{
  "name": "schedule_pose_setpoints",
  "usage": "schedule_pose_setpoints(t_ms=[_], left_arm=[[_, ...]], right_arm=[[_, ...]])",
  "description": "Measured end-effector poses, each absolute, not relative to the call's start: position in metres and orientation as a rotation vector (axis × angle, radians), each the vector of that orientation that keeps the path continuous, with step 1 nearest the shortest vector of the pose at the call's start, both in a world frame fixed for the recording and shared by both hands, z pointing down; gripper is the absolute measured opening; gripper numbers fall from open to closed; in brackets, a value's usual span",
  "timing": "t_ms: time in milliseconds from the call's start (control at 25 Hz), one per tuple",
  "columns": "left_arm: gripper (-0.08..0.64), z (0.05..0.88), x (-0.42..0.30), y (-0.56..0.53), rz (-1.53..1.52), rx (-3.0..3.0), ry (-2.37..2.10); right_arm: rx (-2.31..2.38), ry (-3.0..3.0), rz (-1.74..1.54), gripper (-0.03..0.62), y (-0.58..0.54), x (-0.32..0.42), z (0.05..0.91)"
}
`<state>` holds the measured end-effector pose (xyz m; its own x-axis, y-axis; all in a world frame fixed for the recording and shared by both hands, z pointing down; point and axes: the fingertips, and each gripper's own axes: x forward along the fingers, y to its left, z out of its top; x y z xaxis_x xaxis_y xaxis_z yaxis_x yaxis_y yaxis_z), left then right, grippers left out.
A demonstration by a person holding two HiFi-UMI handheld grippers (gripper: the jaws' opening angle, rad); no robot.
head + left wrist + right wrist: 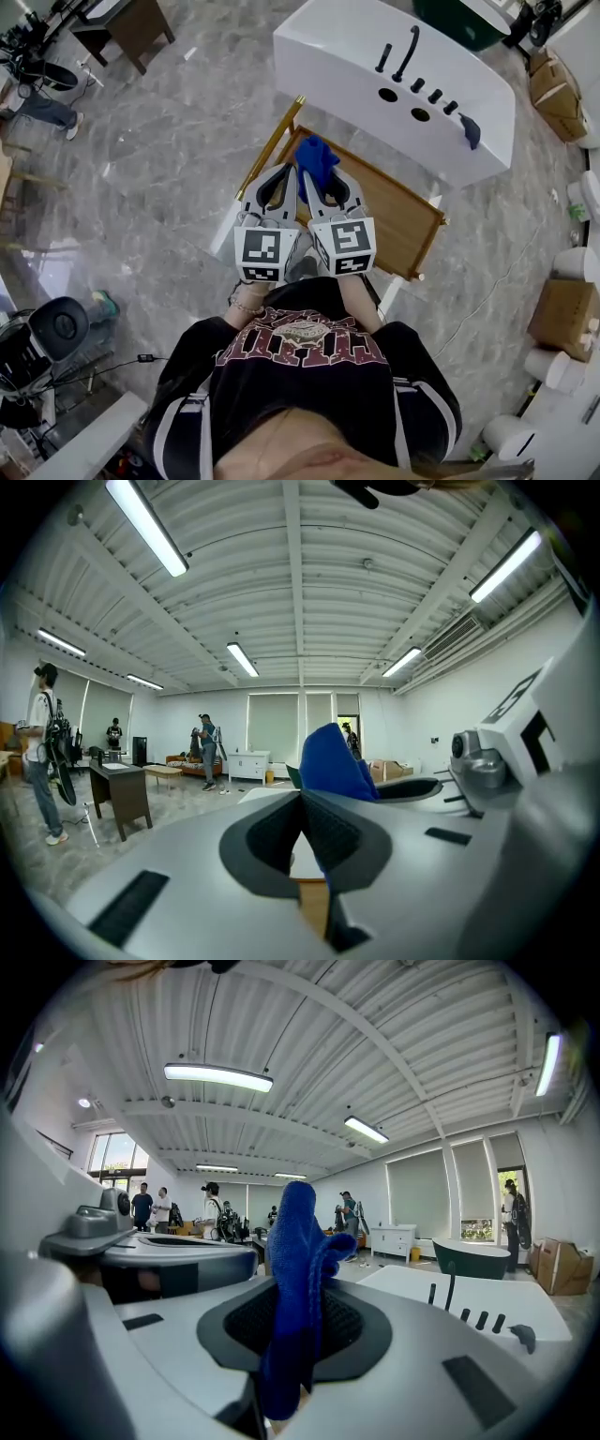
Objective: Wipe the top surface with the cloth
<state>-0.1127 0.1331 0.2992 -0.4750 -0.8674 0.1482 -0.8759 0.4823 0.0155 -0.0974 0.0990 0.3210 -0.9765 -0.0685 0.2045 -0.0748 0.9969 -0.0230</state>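
Note:
A blue cloth (316, 156) sticks up from the tips of my right gripper (320, 178), which is shut on it. In the right gripper view the cloth (298, 1241) stands upright between the jaws of the right gripper (296, 1309) and hangs down through them. My left gripper (287, 172) is pressed side by side against the right one, jaws shut. In the left gripper view the cloth (337, 761) rises just behind and right of the left gripper (301, 797). Both hover above the wooden table top (398, 220).
A white vanity (319, 47) with a black faucet (407, 54) stands beyond the table, with a small dark blue rag (471, 131) on its right end. A gold rail (272, 145) runs along the table's left side. Cardboard boxes (562, 314) and white fixtures stand at the right.

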Motion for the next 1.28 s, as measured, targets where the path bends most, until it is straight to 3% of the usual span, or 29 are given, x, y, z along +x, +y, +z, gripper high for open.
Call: schedule_pose_setpoints(t_ms=[880, 1280], left_arm=[[0.049, 0.331, -0.119, 0.002, 0.236, 1.737, -2.374], [0.049, 0.337, -0.177, -0.012, 0.186, 1.907, -2.237]], right_arm=[[0.448, -2.91, 0.171, 0.089, -0.049, -0.089, 0.34], [0.634, -2.836, 0.151, 0.089, -0.051, -0.146, 0.348]])
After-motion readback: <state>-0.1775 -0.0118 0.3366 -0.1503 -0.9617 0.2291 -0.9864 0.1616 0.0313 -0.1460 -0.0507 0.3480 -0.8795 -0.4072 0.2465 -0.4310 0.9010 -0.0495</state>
